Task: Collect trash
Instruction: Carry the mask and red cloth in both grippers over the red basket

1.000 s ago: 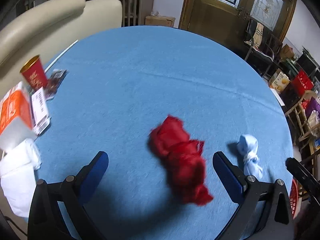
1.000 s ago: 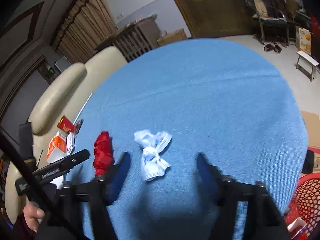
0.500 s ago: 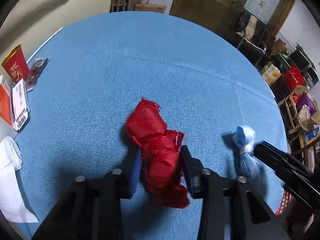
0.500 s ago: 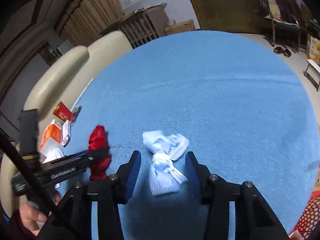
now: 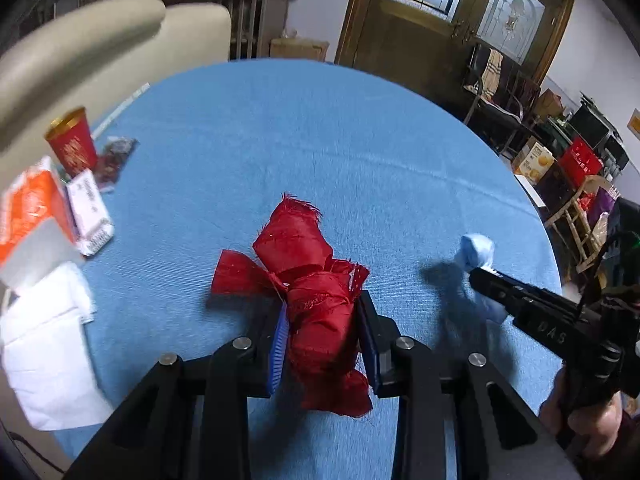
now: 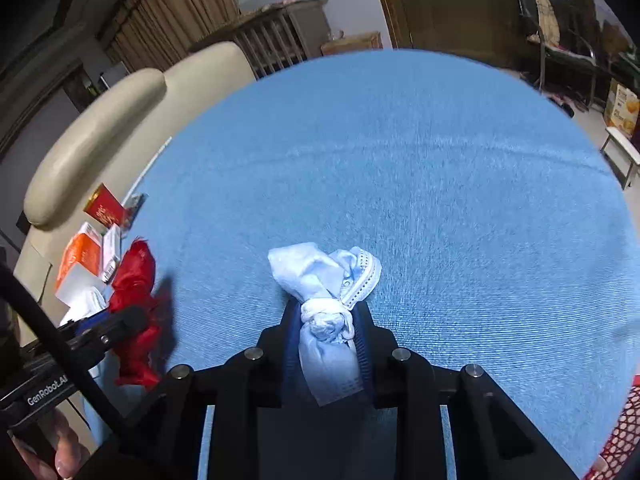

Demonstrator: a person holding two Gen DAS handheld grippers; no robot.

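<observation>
- Left wrist view, item one: red cloth bundle (image 5: 316,300), knotted, shiny fabric with frayed edges, lumpy and elongated. It lies between the blue pads of the left tongs (image 5: 323,334), which are closing on it and press its lower half; the upper end and a side flap rest on the desk (image 5: 320,140).
- Item two: pale blue bundle (image 6: 326,316), soft woven cloth tied in a knot at its middle, with a perforated band looped round the top. The right tongs (image 6: 326,354) are clenched on it just below the knot; its upper part touches the desk.
- Desk: round, covered in blue ribbed fabric with a faint crease running across.
- Red paper cup (image 5: 72,146), gold rim, upright near the left edge of the desk; contents cannot be seen.
- Orange and white carton (image 5: 30,208), box-shaped, lying beside the cup; closed, so contents are unknown.
- White labelled packet (image 5: 90,212), flat, leaning against the carton.
- White folded cloth (image 5: 48,348), soft, draped at the near left edge.
- Red mesh basket (image 6: 620,436), plastic lattice, at the lower right corner of the right wrist view; interior not visible.
- Cream sofa (image 5: 100,52), smooth and padded, behind the desk.
</observation>
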